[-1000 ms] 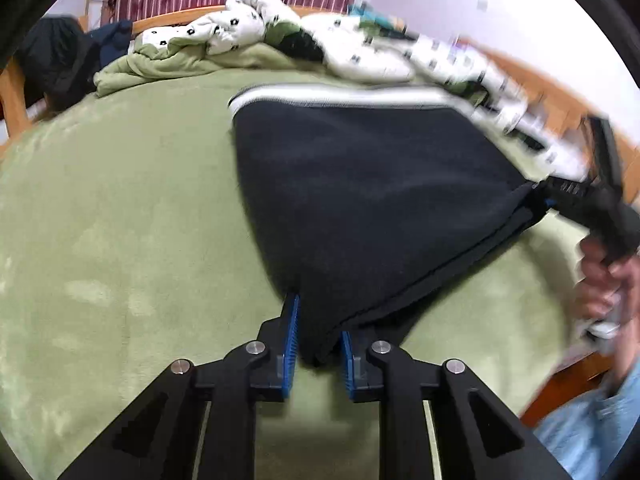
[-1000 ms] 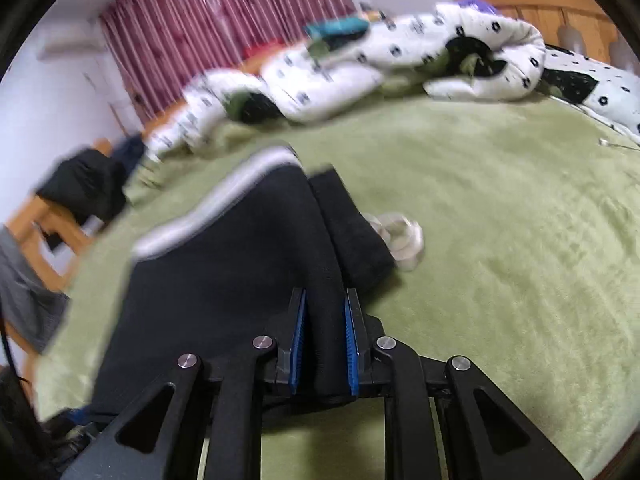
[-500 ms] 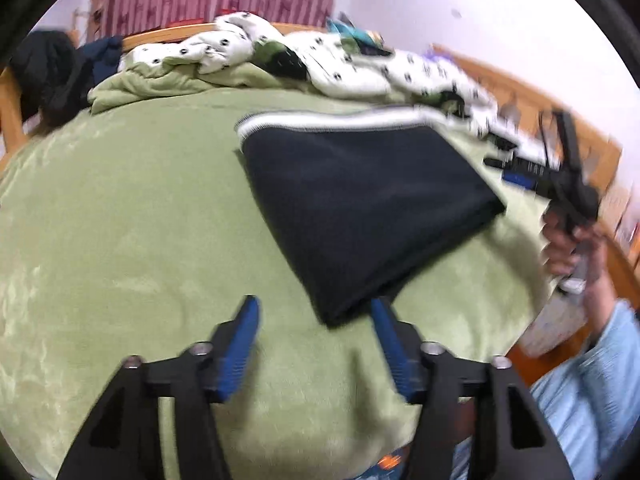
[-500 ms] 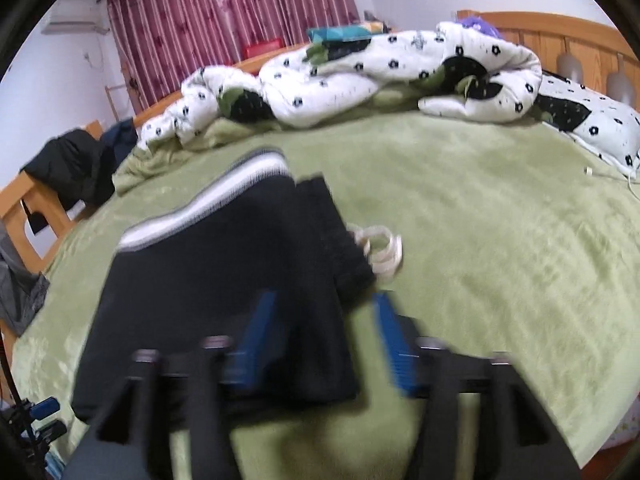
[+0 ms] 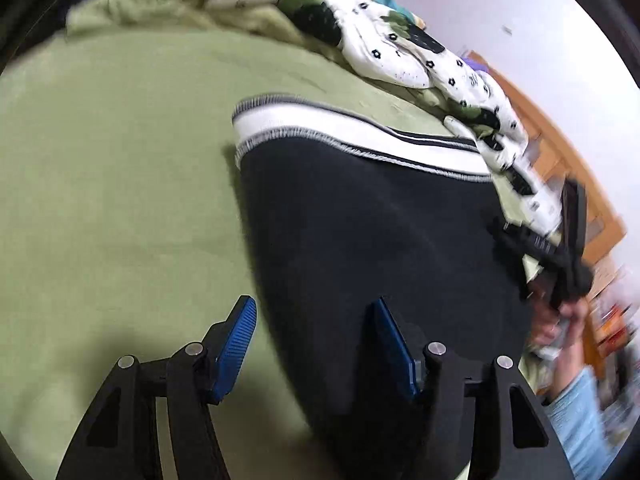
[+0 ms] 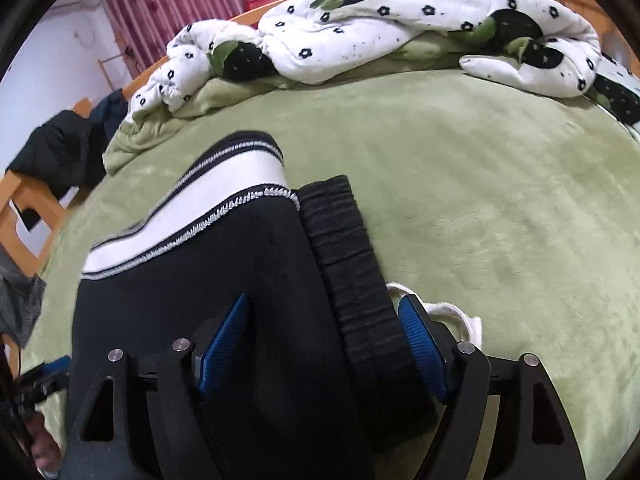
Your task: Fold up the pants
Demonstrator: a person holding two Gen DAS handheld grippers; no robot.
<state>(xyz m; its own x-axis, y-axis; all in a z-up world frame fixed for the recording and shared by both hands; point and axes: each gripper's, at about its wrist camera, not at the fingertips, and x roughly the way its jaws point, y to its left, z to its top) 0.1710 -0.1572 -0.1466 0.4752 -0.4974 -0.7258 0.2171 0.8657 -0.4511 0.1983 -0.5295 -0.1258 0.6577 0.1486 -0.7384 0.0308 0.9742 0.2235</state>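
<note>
Both my left tongs [image 5: 314, 344] and right tongs [image 6: 326, 344] gape open over soft, floppy pants [image 6: 224, 272]; I'd pinch the ribbed waistband [image 6: 352, 272] edge.

Lighting: soft, even indoor light, moderately bright; no glare. Shadows: faint one on the green blanket [image 5: 100, 200] beneath the left gripper [image 5: 312, 344]. Blur: left view smeared toward its right edge and top; right view sharper. Distortion: strong fisheye curvature, black vignette at corners.

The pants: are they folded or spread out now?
Folded. The pants lie doubled, white stripe on top, black waistband alongside.
</note>
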